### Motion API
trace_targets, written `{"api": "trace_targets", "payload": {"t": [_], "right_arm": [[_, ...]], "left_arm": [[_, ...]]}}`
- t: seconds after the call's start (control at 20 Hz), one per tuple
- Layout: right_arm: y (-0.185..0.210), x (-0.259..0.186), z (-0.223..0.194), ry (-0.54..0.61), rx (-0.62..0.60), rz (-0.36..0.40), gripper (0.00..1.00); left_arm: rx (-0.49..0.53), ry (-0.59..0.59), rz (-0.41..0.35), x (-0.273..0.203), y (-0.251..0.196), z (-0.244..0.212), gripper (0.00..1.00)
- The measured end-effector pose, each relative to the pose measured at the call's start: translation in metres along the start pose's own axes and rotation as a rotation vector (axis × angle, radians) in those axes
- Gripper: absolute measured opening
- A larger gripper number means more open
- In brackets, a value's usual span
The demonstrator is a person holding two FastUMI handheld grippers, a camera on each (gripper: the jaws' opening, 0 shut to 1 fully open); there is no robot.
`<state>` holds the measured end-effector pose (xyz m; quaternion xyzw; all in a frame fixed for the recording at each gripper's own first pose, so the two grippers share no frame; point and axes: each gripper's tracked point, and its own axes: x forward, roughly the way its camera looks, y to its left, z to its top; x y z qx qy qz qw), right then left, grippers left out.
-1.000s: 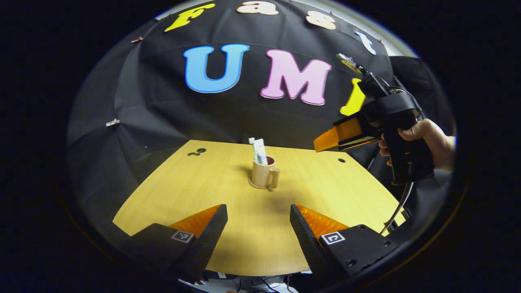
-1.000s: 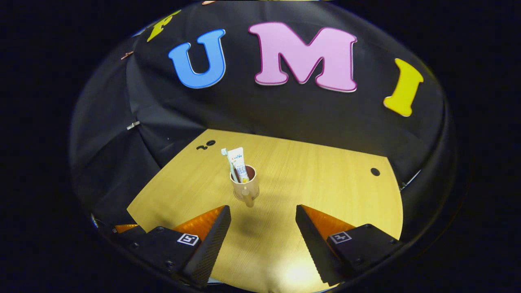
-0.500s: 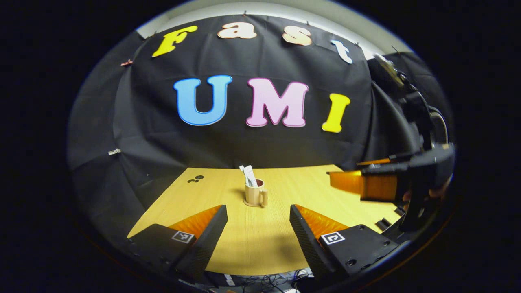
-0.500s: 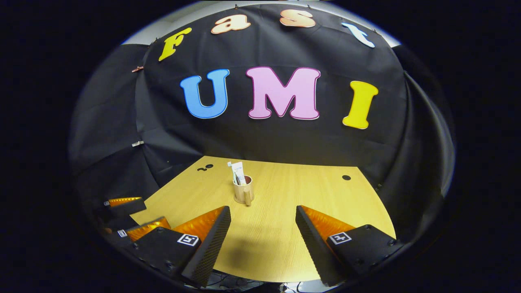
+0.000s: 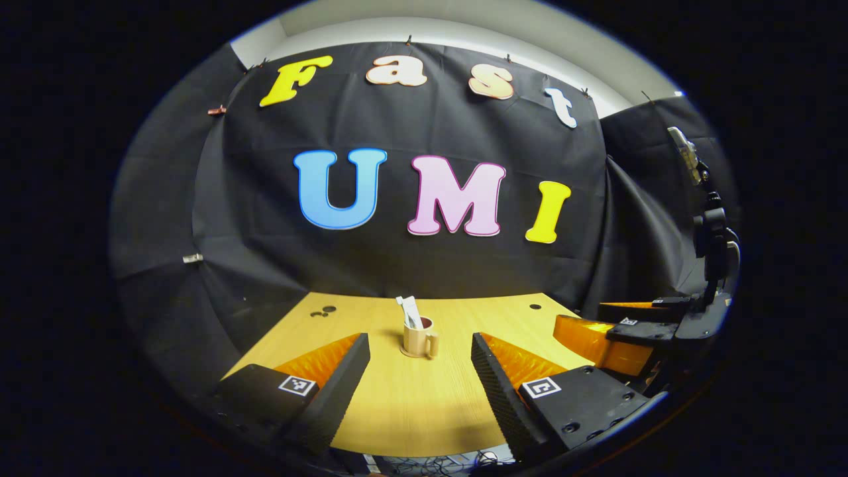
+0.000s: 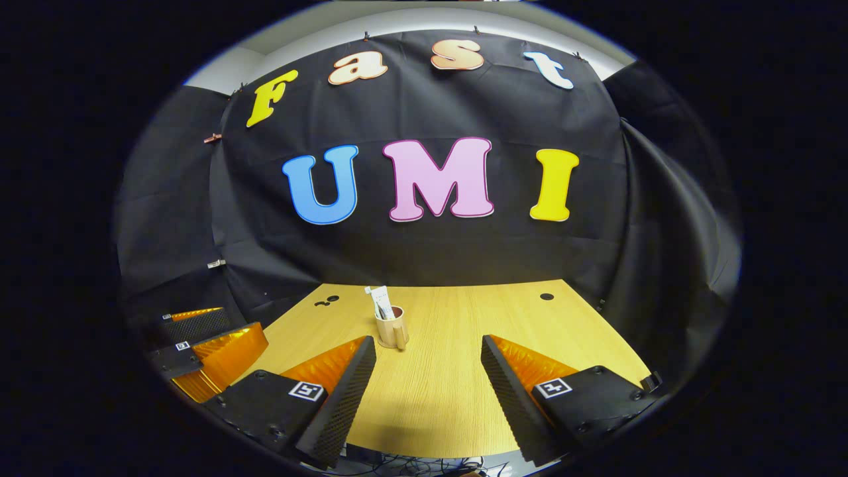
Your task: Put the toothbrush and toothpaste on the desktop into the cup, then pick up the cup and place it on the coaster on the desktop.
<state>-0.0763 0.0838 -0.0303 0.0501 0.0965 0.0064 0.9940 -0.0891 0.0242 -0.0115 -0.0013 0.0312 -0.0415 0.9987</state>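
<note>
The coaster under the cup (image 5: 419,341) is hard to make out. The toothpaste (image 6: 379,299) print is too small to read; it and the toothbrush (image 5: 401,306) stand upright, leaning left, mid-tabletop (image 6: 450,397). The left gripper (image 5: 419,377) and right gripper (image 6: 427,384) are both wide open and empty.

Cup (image 5: 418,341): beige, handled, upright, mid-desk (image 5: 397,411).
Toothpaste (image 6: 380,299): white tube, standing in cup, leaning.
Toothbrush (image 6: 377,309): in cup beside tube, details unclear.
Coaster: cannot be made out.
</note>
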Motion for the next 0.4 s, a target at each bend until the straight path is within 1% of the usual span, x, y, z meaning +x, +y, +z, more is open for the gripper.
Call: {"api": "trace_targets", "payload": {"t": [0.1,0.15,0.25,0.4], "right_arm": [[0.002,-0.001,-0.012,0.041,0.002,-0.005,0.98],[0.003,-0.001,-0.014,0.051,0.012,-0.004,0.99],[0.006,0.000,-0.013,0.053,0.029,-0.004,0.99],[0.009,0.001,-0.018,0.058,0.037,-0.001,0.98]], "left_arm": [[0.037,-0.025,0.003,-0.002,-0.001,0.007,0.98],[0.038,-0.031,-0.008,-0.002,-0.003,0.007,0.98],[0.028,-0.029,-0.023,-0.006,-0.007,0.006,0.98],[-0.001,-0.017,-0.026,-0.009,-0.008,0.004,0.97]]}}
